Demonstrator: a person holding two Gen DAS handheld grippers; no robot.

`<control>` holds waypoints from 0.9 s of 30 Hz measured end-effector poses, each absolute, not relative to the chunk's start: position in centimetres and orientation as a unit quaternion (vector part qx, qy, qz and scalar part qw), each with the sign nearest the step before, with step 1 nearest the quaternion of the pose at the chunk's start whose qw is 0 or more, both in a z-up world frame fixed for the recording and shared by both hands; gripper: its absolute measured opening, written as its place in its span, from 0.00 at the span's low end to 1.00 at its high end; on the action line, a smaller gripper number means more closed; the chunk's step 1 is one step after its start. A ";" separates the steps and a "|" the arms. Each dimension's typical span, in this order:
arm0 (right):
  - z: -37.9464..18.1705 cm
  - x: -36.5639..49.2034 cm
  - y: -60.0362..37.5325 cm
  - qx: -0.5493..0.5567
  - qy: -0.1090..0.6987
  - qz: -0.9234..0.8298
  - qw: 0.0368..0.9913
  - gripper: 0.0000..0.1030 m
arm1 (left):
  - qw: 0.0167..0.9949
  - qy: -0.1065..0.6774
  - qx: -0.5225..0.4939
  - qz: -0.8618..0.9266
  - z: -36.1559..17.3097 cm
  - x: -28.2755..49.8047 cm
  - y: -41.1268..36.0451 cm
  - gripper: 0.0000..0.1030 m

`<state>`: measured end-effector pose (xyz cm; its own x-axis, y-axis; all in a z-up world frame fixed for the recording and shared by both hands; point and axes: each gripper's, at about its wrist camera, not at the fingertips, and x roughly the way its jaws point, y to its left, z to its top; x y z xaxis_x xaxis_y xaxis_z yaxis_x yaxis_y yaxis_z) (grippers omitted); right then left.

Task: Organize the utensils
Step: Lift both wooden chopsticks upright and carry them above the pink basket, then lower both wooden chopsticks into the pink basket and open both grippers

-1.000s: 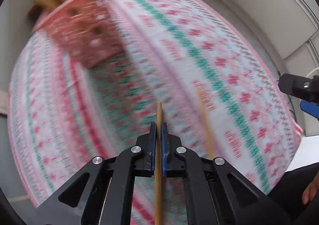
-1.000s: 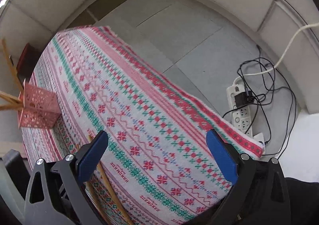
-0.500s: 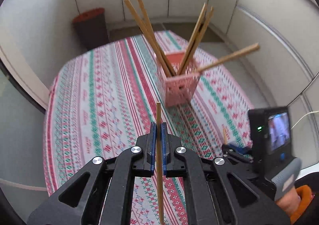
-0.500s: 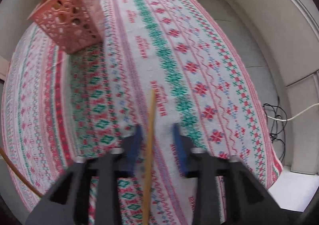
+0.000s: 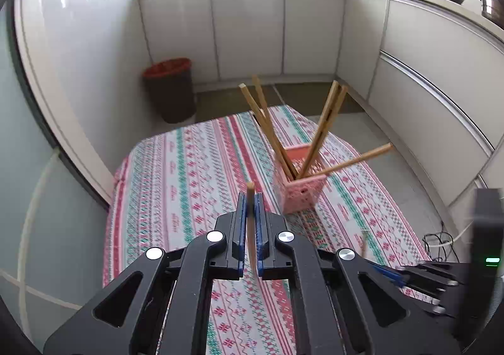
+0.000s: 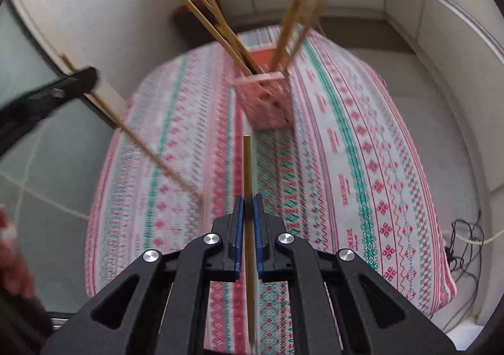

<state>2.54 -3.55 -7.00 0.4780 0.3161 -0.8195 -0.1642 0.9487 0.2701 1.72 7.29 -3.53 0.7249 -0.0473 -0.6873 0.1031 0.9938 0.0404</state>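
Observation:
A pink perforated basket (image 5: 299, 188) stands on the patterned tablecloth and holds several wooden chopsticks (image 5: 327, 119) that fan outward; it also shows in the right wrist view (image 6: 267, 97). My left gripper (image 5: 250, 197) is shut on one chopstick (image 5: 250, 216), held above the near half of the table, short of the basket. My right gripper (image 6: 248, 200) is shut on another chopstick (image 6: 247, 172) that points at the basket. The left gripper and its chopstick (image 6: 148, 150) show blurred at the left of the right wrist view.
The table (image 5: 176, 185) wears a red, green and white cloth. A dark bin with a red liner (image 5: 168, 87) stands on the floor behind it. White cabinets run along the walls. A power strip and cables (image 6: 466, 241) lie on the floor to the right.
Both grippers have lifted and tilted up toward the basket. The right gripper, open a second ago, closed on a chopstick from the cloth and raised it. The left kept its chopstick.

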 end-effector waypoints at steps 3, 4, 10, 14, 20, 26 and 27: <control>-4.5 2.5 -3.5 0.087 0.465 0.157 0.867 0.06 | 0.933 0.357 0.037 -0.029 -2.7 1.8 7.7 0.04; -3.7 2.5 -3.5 0.091 0.459 0.161 0.869 0.06 | 0.934 0.355 0.036 -0.026 -2.5 1.9 7.9 0.04; 1.7 3.6 -3.9 0.135 0.405 0.165 0.889 0.06 | 0.941 0.337 0.023 -0.010 -1.2 2.9 8.7 0.04; 7.2 4.4 -6.3 0.164 0.323 0.143 0.921 0.06 | 0.950 0.311 0.013 -0.003 0.7 3.7 8.9 0.04; 11.4 6.4 -9.0 0.172 0.240 0.095 0.951 0.06 | 0.963 0.269 -0.022 -0.010 3.8 5.0 8.3 0.04; 11.0 8.8 -11.0 0.183 0.218 0.069 0.956 0.06 | 0.969 0.238 -0.061 -0.029 6.0 6.9 6.7 0.04; 10.8 9.2 -11.1 0.182 0.219 0.065 0.956 0.06 | 0.969 0.235 -0.068 -0.034 6.1 7.4 6.2 0.04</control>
